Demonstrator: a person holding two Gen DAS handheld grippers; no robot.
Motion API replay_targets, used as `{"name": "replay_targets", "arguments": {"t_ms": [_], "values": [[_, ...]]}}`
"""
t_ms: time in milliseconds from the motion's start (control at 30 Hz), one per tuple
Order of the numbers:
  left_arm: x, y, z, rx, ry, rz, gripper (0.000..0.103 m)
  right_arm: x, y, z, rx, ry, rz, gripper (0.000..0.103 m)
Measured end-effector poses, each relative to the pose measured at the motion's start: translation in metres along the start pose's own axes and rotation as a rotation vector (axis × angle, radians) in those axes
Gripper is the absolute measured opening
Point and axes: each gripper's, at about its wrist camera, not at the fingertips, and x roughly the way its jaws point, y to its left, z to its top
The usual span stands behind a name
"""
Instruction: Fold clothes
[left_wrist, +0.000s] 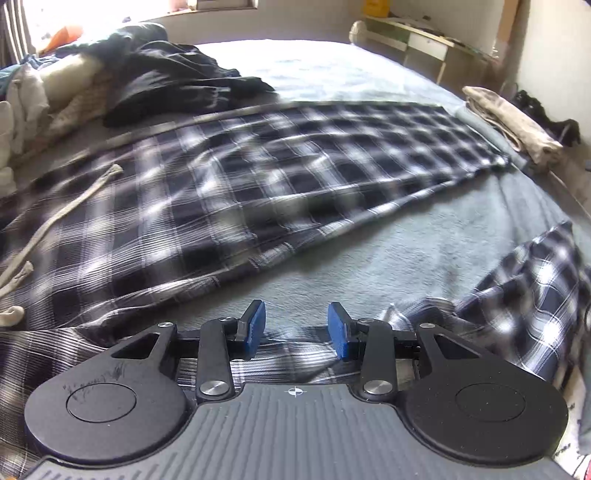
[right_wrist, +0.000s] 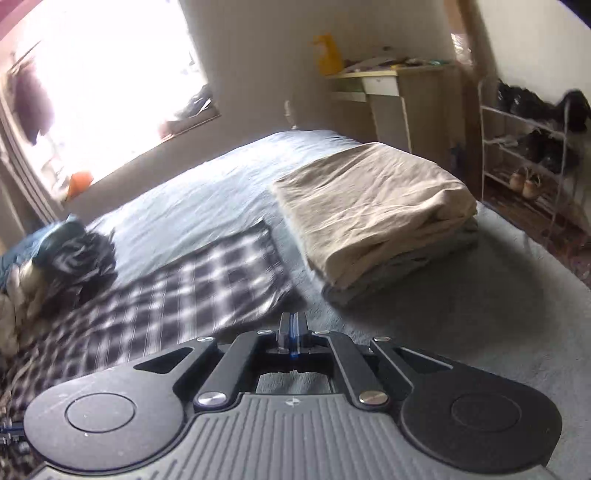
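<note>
Grey-blue bed (left_wrist: 406, 251) as work surface, with plaid drawstring trousers (left_wrist: 258, 177) spread on it: one leg stretched flat and straight toward the far edge, the other leg (left_wrist: 528, 295) crumpled and bent off to the right, well apart from the first, so not lying one on the other. Left tool (left_wrist: 296, 325) hovering low over the plaid cloth near the crotch, pads wide apart, gripping nothing. Right tool (right_wrist: 293, 325) pressed fully closed, with no cloth visible between the pads. Possible troubles from here: pinching only the upper layer of the crumpled leg and so dragging a twist into the fold; catching the bed cover together with the cloth; pulling the flat leg out of line while lifting the other one. Also worth watching: the loose drawstring (left_wrist: 55, 218), easily trapped inside a fold, and the folded beige pile (right_wrist: 369, 206) just beside the far trouser hem, easily pushed by a wide sweep.
</note>
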Motion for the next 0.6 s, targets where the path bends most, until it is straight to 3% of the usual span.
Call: {"name": "replay_targets", "arguments": {"t_ms": [133,233,367,533,600], "values": [[0.002,0.002,-0.001,-0.008,0.009,-0.002,0.037,0.026,-0.003,-0.004,0.037,0.105,0.018,0.0],[0.004,0.002,-0.001,-0.006,0.016,-0.009,0.037,0.038,-0.005,-0.016,0.09,0.19,0.047,0.006],[0.006,0.002,-0.002,-0.003,0.026,-0.019,0.037,0.049,-0.017,-0.036,0.182,0.273,0.079,0.048],[0.009,0.002,-0.003,-0.006,0.035,-0.025,0.037,0.045,-0.025,-0.057,0.234,0.311,0.182,0.066],[0.009,0.004,-0.002,-0.013,0.036,-0.018,0.037,0.049,-0.016,-0.065,0.186,0.35,0.206,0.073]]}}
